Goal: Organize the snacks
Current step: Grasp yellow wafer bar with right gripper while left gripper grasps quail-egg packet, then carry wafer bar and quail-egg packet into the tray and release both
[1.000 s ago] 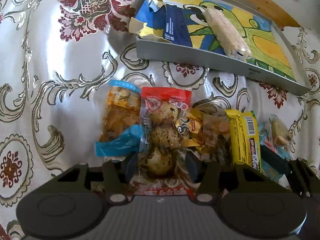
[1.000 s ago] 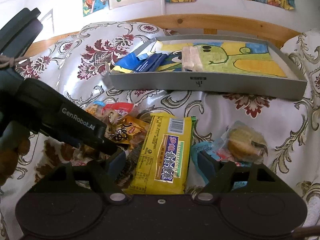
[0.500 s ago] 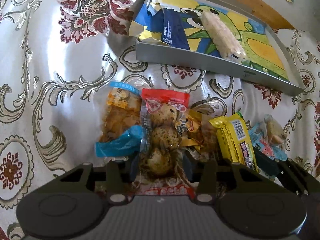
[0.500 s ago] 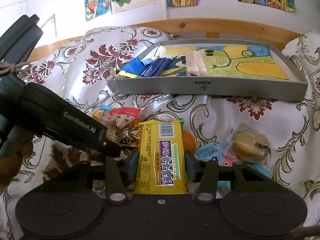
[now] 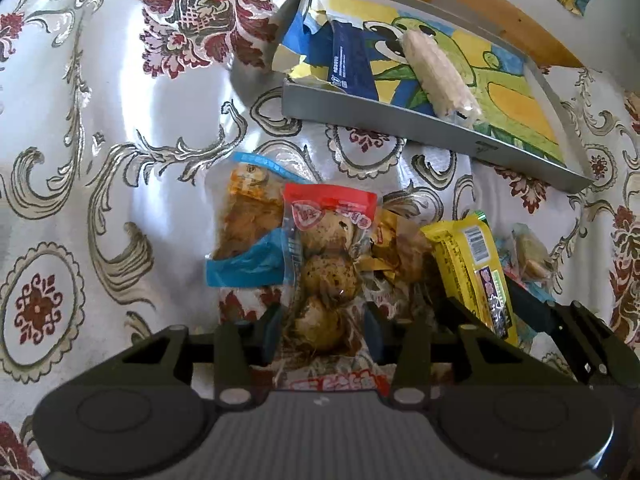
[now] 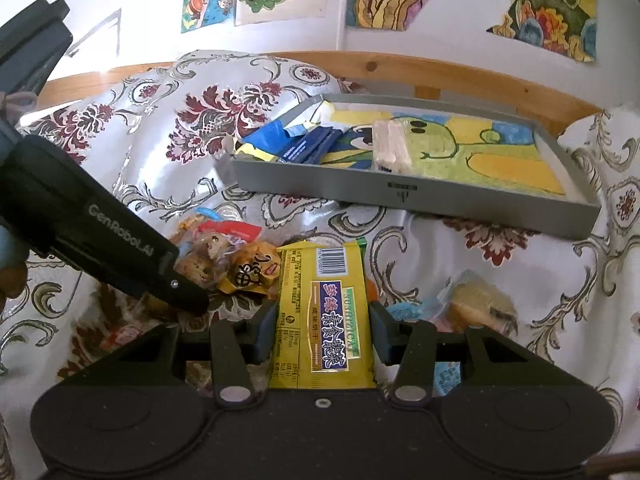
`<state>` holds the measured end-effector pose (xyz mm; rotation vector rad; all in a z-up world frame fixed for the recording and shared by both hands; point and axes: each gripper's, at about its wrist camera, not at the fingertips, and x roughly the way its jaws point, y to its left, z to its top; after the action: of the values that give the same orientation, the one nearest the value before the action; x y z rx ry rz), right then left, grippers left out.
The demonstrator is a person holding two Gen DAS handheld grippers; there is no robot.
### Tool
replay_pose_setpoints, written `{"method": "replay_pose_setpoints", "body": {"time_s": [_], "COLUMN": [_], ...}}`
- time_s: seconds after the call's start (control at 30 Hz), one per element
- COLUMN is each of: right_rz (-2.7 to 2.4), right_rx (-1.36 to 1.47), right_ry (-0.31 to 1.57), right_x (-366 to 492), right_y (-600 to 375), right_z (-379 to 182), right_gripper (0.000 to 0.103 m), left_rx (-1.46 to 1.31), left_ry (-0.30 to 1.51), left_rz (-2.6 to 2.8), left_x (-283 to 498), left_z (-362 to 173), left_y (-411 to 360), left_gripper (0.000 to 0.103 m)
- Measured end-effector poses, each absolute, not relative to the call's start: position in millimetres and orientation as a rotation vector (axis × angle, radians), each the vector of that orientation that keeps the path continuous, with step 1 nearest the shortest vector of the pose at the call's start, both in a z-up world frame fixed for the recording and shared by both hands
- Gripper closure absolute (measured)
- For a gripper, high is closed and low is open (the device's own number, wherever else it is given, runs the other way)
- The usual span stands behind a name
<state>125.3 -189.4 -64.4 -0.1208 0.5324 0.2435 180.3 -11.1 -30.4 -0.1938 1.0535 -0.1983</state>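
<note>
My left gripper is shut on a clear red-topped pack of speckled eggs, pinching its near end. My right gripper is shut on a yellow snack packet, which tilts up off the cloth; the same yellow packet shows at the right of the left wrist view. A grey tray with a cartoon liner lies beyond, holding blue packets and a pale wrapped bar. In the left wrist view the tray sits top right.
An orange-and-blue pack and a gold wrapped snack lie beside the eggs. A clear-wrapped bun rests right of the yellow packet. The left gripper's black body crosses the left. A wooden rail backs the floral cloth.
Both grippers have closed: the left one on the egg pack, the right one on the yellow packet. The yellow packet has risen and tilted up from the pile.
</note>
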Motion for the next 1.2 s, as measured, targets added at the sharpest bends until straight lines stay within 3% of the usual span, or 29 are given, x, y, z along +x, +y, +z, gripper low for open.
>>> {"method": "replay_pose_setpoints", "body": {"time_s": [0.6,1.2], "right_rz": [0.195,0.101], "right_rx": [-0.107,-0.022], "right_ry": [0.425,0.336], "right_x": [120,191], "right_y": [-206,-228], "right_z": [-36,0], "right_gripper": [0.053,0.053], "left_rx": [-0.217,-0.259], "left_ry": [0.971,0.773], "left_rz": [-0.238,-0.284], "left_x": [172,255], "left_z": [4,37], "left_y": [-13,-33], "left_gripper": [0.057,0.057]}}
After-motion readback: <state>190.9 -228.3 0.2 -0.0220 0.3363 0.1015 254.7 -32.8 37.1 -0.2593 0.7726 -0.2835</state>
